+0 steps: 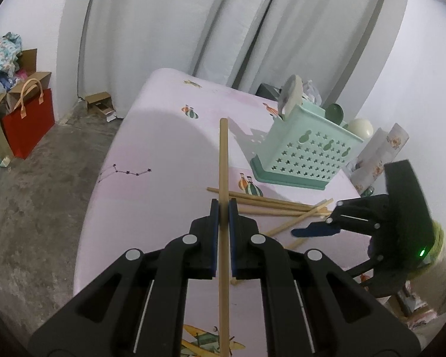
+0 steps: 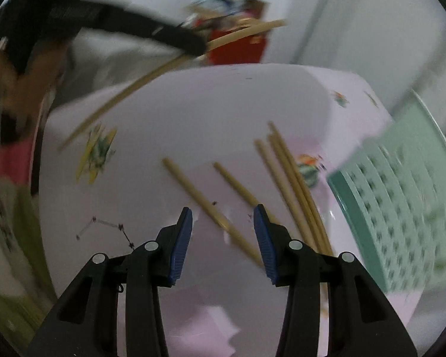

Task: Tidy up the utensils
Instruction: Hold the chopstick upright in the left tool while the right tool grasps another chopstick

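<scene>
Left gripper: clamped on thin tan wooden chopstick, centre frame.
Right gripper: agape, empty, above loose chopsticks.
Advice: centre one stick, then close; mint perforated plastic holder at right.

walls: white | floor: grey concrete | curtains: pale grey, drawn

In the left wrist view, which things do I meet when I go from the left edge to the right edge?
Red paper bag → small open cardboard box on the floor → chopstick clamped in the left gripper → mint green utensil basket → right gripper.
</scene>
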